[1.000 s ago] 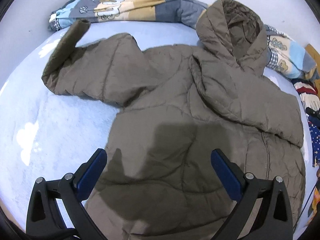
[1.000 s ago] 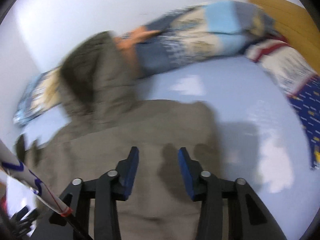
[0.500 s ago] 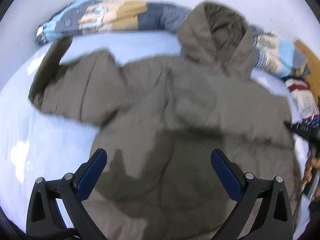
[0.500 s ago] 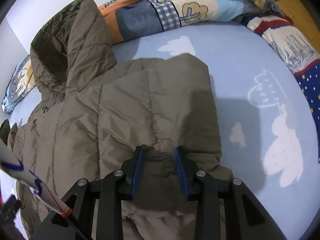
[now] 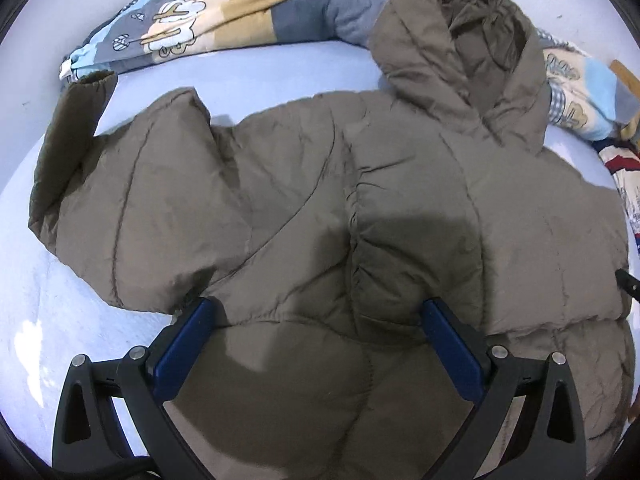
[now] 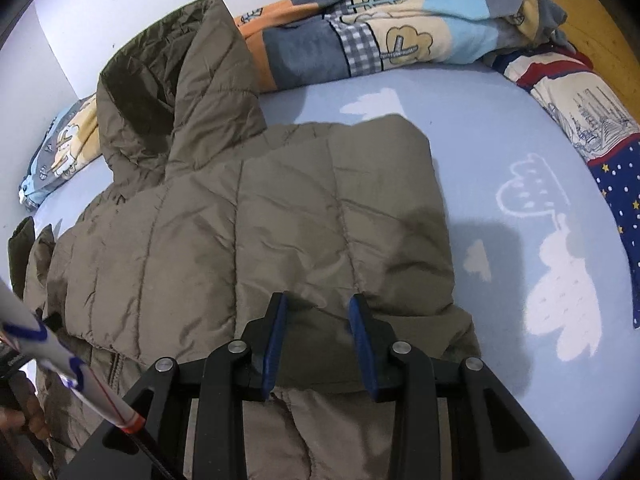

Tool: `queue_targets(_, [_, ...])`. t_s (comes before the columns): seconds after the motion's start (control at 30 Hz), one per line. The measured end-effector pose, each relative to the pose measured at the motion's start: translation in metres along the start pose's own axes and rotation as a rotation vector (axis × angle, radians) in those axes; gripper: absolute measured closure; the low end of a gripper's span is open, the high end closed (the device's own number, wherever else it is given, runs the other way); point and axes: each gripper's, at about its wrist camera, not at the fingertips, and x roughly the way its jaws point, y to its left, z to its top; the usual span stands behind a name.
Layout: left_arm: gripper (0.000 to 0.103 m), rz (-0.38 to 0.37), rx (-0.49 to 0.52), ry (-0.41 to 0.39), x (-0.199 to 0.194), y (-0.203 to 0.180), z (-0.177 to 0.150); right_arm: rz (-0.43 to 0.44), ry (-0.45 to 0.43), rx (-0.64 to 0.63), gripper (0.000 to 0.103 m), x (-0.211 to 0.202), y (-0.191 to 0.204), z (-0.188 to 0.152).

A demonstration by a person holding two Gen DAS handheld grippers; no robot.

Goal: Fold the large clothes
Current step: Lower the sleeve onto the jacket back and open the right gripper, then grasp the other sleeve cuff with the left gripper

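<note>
Right wrist view: right tool (image 6: 316, 312) has just narrowed and pinches a fold of the jacket (image 6: 248, 216), folded sleeve on top. Left tool (image 5: 316, 320) is spread wide over it. Jacket lies flat on the bed (image 6: 500, 152), hood toward the blanket (image 6: 400, 28).

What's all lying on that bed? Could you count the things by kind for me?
Hooded puffer jackets, olive-brown: 1
Patchwork cartoon blankets: 1
Red, white and starry blue quilts: 1
Cloud-print blue bed sheets: 1
Handheld grippers: 2, the left gripper and the right gripper
Total: 6
</note>
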Motion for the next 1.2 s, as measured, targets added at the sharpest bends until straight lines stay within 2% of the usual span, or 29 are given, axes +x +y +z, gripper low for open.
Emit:
queue_targets(0.17, [0.000, -0.003, 0.004, -0.005, -0.007, 0.002, 0.001, -0.018, 0.024, 0.001, 0.067, 0.003, 0.004, 0.002])
queue_targets(0.3, [0.000, -0.044, -0.032, -0.044, -0.030, 0.007, 0.008, 0.005, -0.036, 0.042, 0.067, -0.024, 0.005, 0.000])
queue_targets(0.4, [0.000, -0.068, -0.042, -0.068, -0.046, 0.015, 0.014, -0.017, -0.038, -0.001, 0.064, -0.033, 0.015, -0.009])
queue_targets(0.53, [0.000, -0.030, -0.059, -0.097, -0.061, 0.035, 0.019, -0.004, -0.001, 0.011, 0.064, -0.035, 0.016, -0.024])
queue_targets(0.7, [0.000, 0.033, -0.133, -0.085, -0.058, 0.074, 0.022, 0.035, 0.028, -0.005, 0.063, -0.045, 0.035, -0.051])
queue_targets(0.87, [0.000, 0.034, -0.150, -0.084, -0.062, 0.094, 0.022, 0.058, 0.093, -0.054, 0.062, -0.038, 0.056, -0.073])
queue_targets(1.0, [0.000, 0.052, -0.180, -0.110, -0.070, 0.118, 0.023, 0.104, 0.030, -0.015, 0.062, -0.064, 0.059, -0.069])
queue_targets(1.07, [0.000, 0.070, -0.200, -0.121, -0.073, 0.132, 0.023, 0.130, 0.003, -0.003, 0.058, -0.077, 0.064, -0.073])
queue_targets(1.1, [0.000, 0.079, -0.209, -0.124, -0.074, 0.140, 0.023, 0.136, -0.002, 0.002, 0.053, -0.081, 0.067, -0.078])
queue_targets(1.2, [0.000, 0.097, -0.240, -0.129, -0.076, 0.161, 0.025, 0.175, 0.039, -0.040, 0.051, -0.071, 0.082, -0.083])
